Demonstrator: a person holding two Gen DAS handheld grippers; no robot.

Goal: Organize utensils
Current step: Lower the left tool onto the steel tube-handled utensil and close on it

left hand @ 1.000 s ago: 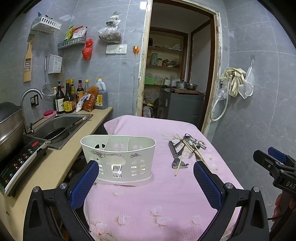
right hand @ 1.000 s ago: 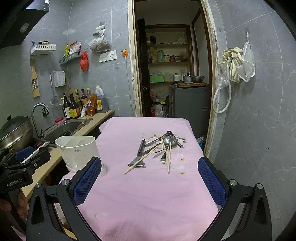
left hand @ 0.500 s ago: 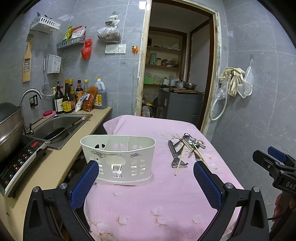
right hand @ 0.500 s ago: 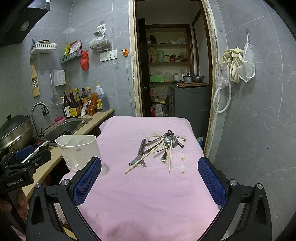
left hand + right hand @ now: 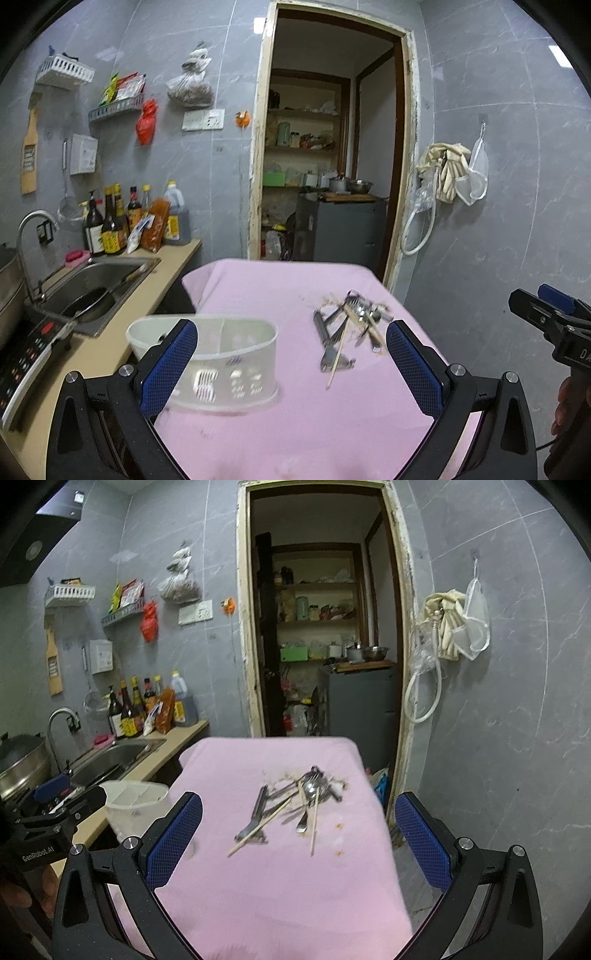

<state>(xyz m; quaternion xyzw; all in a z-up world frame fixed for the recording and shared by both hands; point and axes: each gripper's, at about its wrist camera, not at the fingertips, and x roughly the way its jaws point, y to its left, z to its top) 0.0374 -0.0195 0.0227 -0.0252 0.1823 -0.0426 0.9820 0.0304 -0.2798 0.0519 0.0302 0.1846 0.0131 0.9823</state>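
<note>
A white plastic utensil caddy [image 5: 225,362] with dividers stands on the left of the pink table [image 5: 280,424]. A loose pile of utensils [image 5: 351,325], with metal spoons, a peeler and wooden chopsticks, lies at the far right of the table. My left gripper [image 5: 291,365] is open and empty, held above the near table between caddy and pile. My right gripper [image 5: 299,838] is open and empty, facing the utensil pile [image 5: 295,805]. The caddy [image 5: 133,808] shows at its left.
A counter with a sink [image 5: 92,291], bottles [image 5: 110,225] and an induction cooker [image 5: 26,362] runs along the left. A doorway [image 5: 328,166] opens behind the table. A grey wall [image 5: 517,221] with hanging gloves stands on the right.
Both grippers have tilted up and shifted slightly; the views are blurred with motion. The caddy and utensils have not moved. Both grippers stay open.
</note>
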